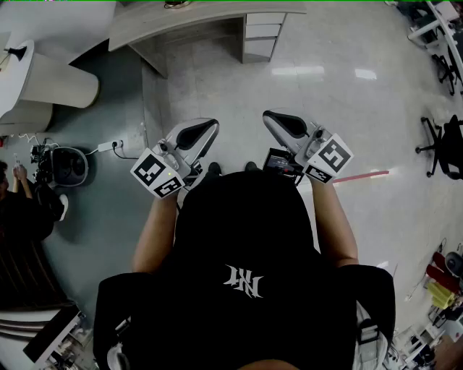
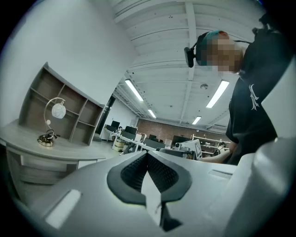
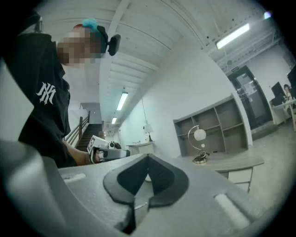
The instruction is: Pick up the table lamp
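Observation:
The table lamp [image 2: 52, 124], a curved metal arm with a round white globe on a brass base, stands on a grey curved desk [image 2: 27, 141] in front of an open shelf unit [image 2: 74, 111]. It also shows in the right gripper view, lamp [image 3: 200, 144] on the desk [image 3: 236, 162]. Both grippers are held level at chest height, far short of the desk. My left gripper [image 2: 147, 154] is shut and empty; in the head view the left gripper [image 1: 206, 130] sits left of the right gripper [image 1: 273, 119]. My right gripper [image 3: 148, 158] is shut with nothing in it.
A drawer unit [image 1: 262, 36] stands under the desk's [image 1: 181, 22] right end. A white round counter [image 1: 43, 79] and a seated person [image 1: 22, 195] are at the left, with a power strip [image 1: 108, 147] on the floor. Office chairs [image 1: 443, 144] stand at the right.

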`<state>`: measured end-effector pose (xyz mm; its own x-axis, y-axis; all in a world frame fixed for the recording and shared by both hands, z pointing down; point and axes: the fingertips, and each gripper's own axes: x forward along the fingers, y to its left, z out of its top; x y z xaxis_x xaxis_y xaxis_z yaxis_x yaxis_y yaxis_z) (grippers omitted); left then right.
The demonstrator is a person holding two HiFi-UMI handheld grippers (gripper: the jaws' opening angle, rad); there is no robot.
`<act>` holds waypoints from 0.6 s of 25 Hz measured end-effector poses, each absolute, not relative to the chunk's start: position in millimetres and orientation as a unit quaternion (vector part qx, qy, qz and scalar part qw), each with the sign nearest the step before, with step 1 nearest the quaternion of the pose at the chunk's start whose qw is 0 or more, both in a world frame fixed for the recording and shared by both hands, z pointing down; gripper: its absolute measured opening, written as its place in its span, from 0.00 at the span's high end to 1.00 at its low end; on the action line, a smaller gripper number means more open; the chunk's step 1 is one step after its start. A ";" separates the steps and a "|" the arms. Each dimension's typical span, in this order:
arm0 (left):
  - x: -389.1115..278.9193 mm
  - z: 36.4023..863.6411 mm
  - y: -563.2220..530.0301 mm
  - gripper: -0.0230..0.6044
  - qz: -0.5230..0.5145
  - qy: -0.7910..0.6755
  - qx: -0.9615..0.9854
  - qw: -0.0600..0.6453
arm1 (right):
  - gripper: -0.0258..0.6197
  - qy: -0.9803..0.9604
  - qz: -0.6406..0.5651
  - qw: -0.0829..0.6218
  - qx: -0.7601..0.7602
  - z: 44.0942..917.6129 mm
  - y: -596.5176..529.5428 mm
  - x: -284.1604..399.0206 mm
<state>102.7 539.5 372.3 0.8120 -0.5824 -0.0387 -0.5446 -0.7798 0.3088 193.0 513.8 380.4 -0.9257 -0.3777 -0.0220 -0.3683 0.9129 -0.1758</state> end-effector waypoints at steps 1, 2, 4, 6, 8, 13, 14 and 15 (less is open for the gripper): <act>105.5 373.3 539.3 0.98 -0.062 -0.302 0.941 0.140 | 0.96 0.977 -0.084 0.028 -0.192 380.0 512.9 196.0; 108.4 374.7 538.9 0.98 -0.059 -0.304 0.941 0.138 | 0.96 0.977 -0.083 0.028 -0.194 379.9 511.9 199.0; 115.0 379.6 537.0 0.98 -0.051 -0.309 0.939 0.139 | 0.96 0.977 -0.082 0.029 -0.197 380.3 510.0 205.7; 121.4 384.5 534.9 0.98 -0.047 -0.313 0.937 0.146 | 0.96 0.976 -0.081 0.030 -0.198 382.0 508.6 211.6; 125.7 385.4 533.7 0.98 -0.049 -0.315 0.936 0.149 | 0.96 0.977 -0.083 0.035 -0.194 383.3 507.3 215.7; 121.3 384.4 528.7 0.98 -0.069 -0.343 0.923 0.158 | 0.96 0.978 -0.101 0.054 -0.174 386.8 503.7 220.8; 119.0 385.5 527.8 0.98 -0.073 -0.351 0.919 0.162 | 0.96 0.979 -0.106 0.054 -0.166 389.6 503.9 219.9; 117.5 386.4 527.5 0.98 -0.076 -0.357 0.916 0.165 | 0.96 0.980 -0.111 0.052 -0.157 392.7 503.9 218.4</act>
